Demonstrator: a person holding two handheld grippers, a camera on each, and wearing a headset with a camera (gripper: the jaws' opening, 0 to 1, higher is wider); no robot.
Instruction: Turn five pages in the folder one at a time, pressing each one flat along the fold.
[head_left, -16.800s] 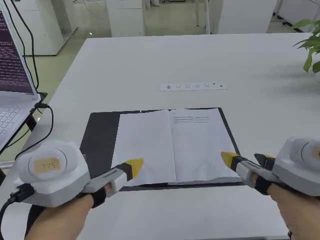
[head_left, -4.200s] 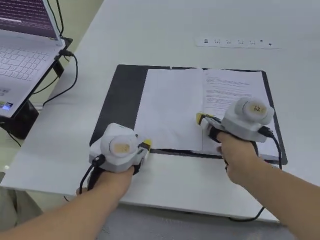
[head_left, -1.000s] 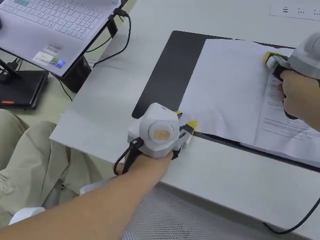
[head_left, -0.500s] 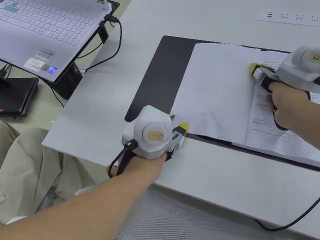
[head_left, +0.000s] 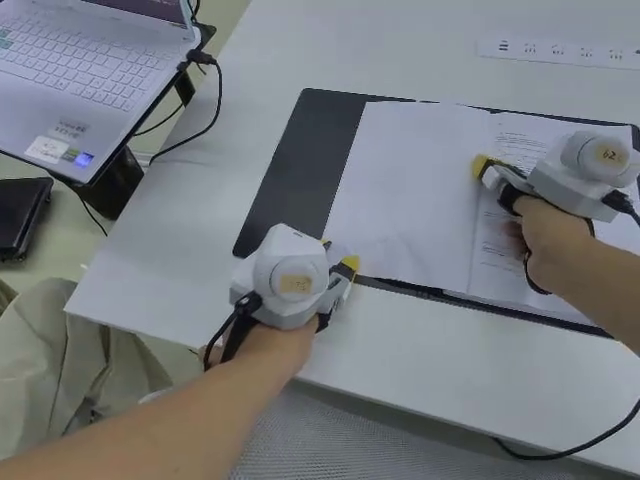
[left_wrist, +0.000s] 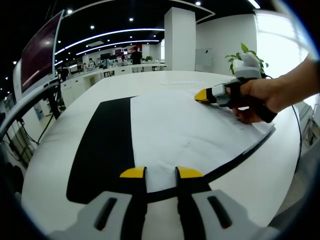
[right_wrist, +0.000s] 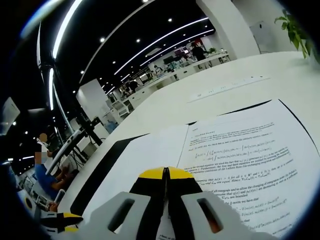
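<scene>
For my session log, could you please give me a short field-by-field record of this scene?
surface: white table
work item: folder, open, flat on the table
pages: blank page left of the fold, printed page right
left tool: jaws slightly apart, at the blank page's near corner
right tool: jaws shut, tips at the fold
nearby: laptop, power strip

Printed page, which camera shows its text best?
Right gripper view: the printed page lies close, text lines distinct. Head view shows it small, partly under the right gripper; left gripper view, a far sliver.
</scene>
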